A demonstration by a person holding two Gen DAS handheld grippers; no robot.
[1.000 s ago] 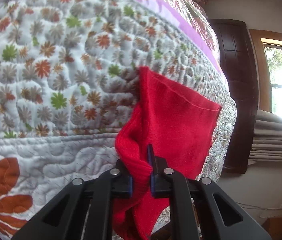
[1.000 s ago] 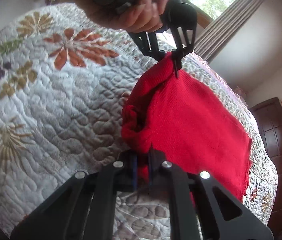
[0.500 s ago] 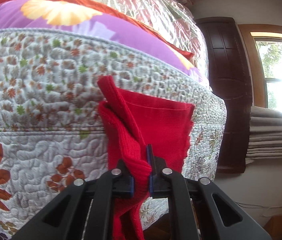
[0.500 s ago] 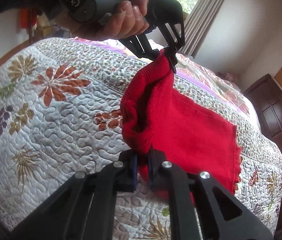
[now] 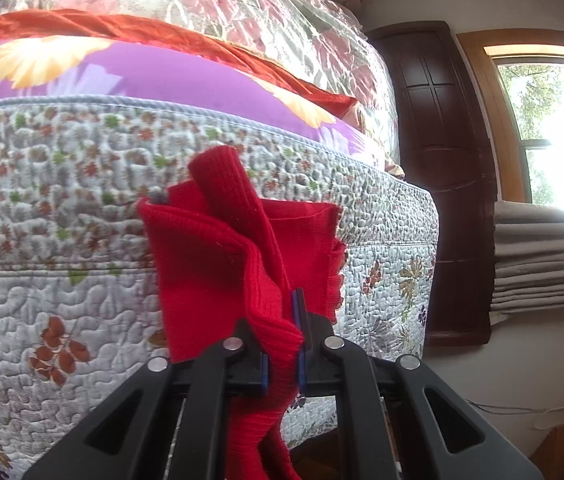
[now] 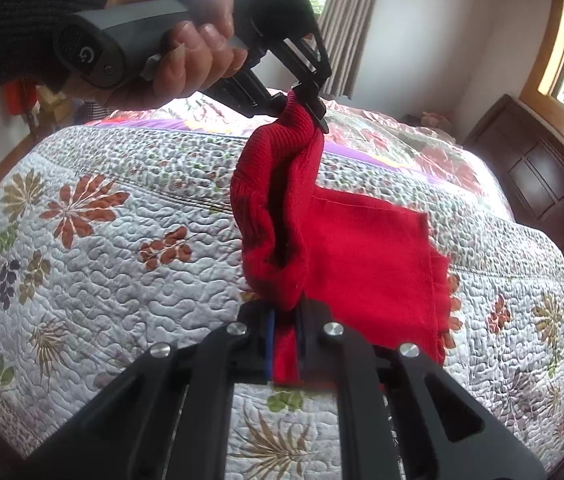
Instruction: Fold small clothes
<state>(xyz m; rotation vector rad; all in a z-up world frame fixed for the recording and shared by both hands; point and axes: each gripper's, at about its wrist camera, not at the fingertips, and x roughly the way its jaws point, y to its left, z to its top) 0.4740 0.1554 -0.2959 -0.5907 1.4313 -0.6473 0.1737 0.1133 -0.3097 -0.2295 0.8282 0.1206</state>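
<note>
The right gripper (image 6: 284, 344) is clamped on a near corner of the red knit garment (image 6: 366, 256), which rises bunched from its jaws. Farther off, the left gripper (image 6: 309, 105), held by a hand (image 6: 186, 52), pinches another corner higher up. The cloth's right part lies flat on the floral quilt (image 6: 94, 264).

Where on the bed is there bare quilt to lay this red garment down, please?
Free: the wide stretch of quilt left of the red garment, and the strip right of its fringed edge. Crowded: beyond the quilt's far border, where the purple sheet and floral bedding pile up.
</note>
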